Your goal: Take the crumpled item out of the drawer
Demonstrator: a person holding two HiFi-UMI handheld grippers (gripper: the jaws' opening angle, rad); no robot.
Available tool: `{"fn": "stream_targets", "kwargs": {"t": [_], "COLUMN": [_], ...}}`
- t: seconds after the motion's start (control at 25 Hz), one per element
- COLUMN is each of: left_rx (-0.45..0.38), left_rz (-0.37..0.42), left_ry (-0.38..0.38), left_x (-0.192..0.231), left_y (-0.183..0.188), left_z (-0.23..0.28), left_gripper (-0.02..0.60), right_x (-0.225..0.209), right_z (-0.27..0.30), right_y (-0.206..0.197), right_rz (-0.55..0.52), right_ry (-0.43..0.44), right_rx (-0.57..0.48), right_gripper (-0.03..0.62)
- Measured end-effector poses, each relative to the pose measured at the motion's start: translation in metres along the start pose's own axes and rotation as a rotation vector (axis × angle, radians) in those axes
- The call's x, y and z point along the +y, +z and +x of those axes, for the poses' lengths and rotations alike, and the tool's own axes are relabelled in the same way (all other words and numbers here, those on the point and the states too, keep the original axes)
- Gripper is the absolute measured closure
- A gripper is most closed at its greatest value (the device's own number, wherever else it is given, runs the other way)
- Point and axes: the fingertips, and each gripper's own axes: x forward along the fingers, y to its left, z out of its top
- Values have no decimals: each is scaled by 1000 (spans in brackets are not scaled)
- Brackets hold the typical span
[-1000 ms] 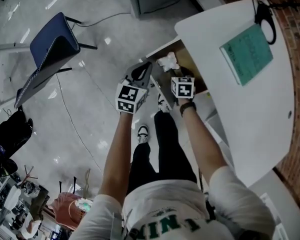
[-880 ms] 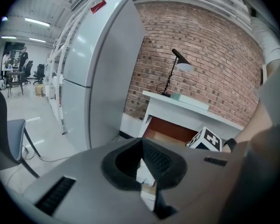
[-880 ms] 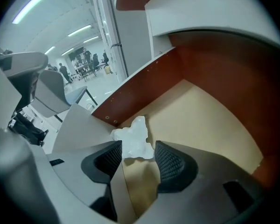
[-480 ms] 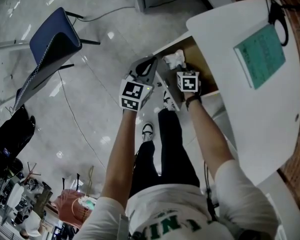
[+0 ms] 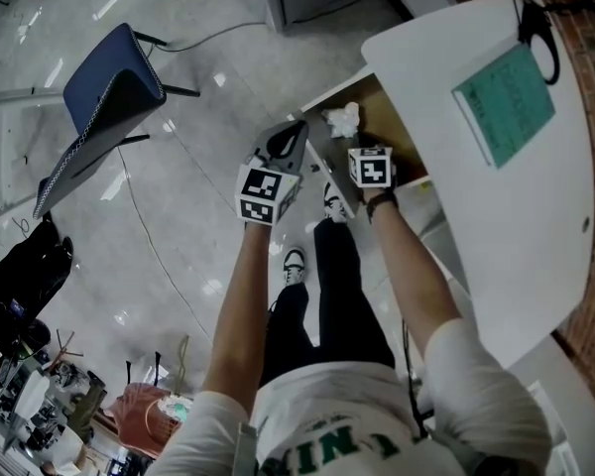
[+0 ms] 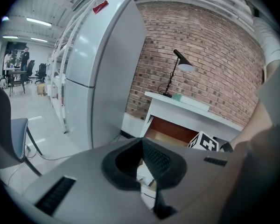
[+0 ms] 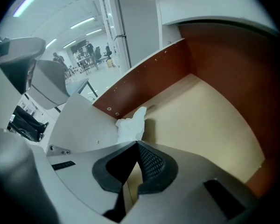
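Right gripper (image 7: 136, 143) had just snapped shut inside the drawer (image 7: 210, 120) — seemingly empty, the wad (image 7: 130, 125) just beyond its tips, ungrabbed.

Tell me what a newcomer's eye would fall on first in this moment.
A crumpled white item lies against one wall of the open drawer under the white desk. The right hand-held gripper points at it, jaws closing on nothing, the item just beyond their tips; the left hand-held gripper hangs beside the drawer, over the floor. A green book lies on the desk.
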Motion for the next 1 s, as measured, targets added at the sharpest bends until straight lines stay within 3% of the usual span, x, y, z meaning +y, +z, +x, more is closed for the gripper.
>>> {"fn": "stream_targets", "kwargs": {"t": [0.36, 1.0], "left_rx": [6, -42], "left_rz": [2, -10], "left_ry": [9, 83], "left_x": [-14, -63], "left_y": [8, 50], "left_z": [-30, -121], "left_gripper": [584, 584], "right_x": [9, 40], "right_z": [-46, -211], "right_y": [7, 18], "right_rz": [-11, 40], "right_ry": [-8, -35], "right_rx": [-44, -252], "right_gripper": [592, 592]}}
